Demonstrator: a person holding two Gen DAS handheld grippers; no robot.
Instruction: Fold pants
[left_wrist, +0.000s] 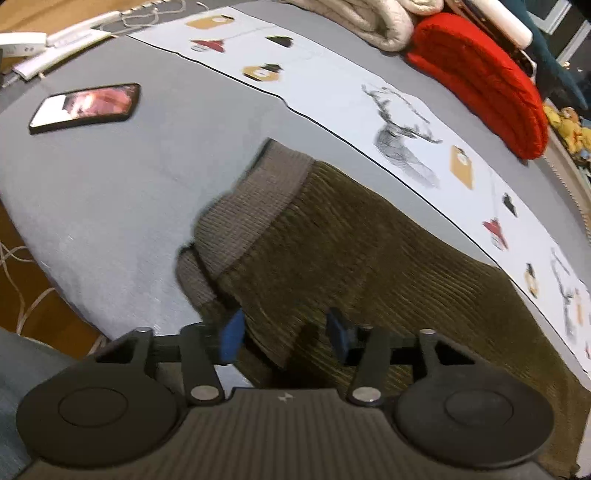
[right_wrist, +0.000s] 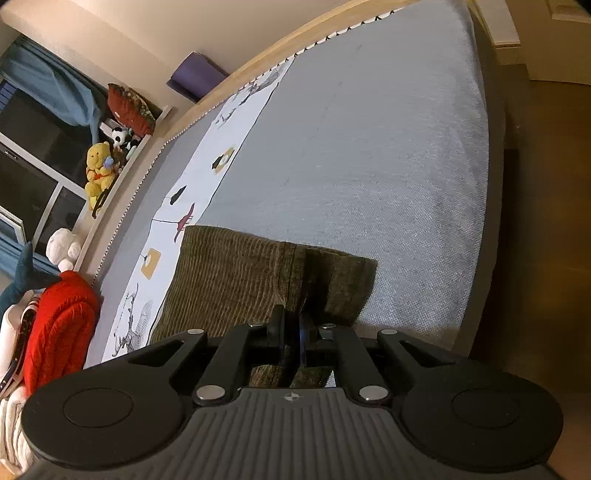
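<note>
Olive-brown corduroy pants (left_wrist: 354, 243) lie folded on the grey bed cover (left_wrist: 122, 184), their ribbed grey-brown cuff (left_wrist: 258, 199) pointing toward the phone. My left gripper (left_wrist: 285, 336) hovers just over the near edge of the fabric, open, its blue pads (left_wrist: 232, 338) apart on either side of a fold without pressing it. In the right wrist view the pants (right_wrist: 240, 277) show a folded end. My right gripper (right_wrist: 291, 332) is shut, with a ridge of the corduroy pinched between its pads.
A phone (left_wrist: 86, 107) lies on the cover at the left. A white printed strip (left_wrist: 406, 122) runs across the bed. A red knit item (left_wrist: 484, 77) and a beige blanket (left_wrist: 369, 22) sit behind it. Plush toys (right_wrist: 98, 170) line the shelf. The bed edge (right_wrist: 491, 221) drops to the floor.
</note>
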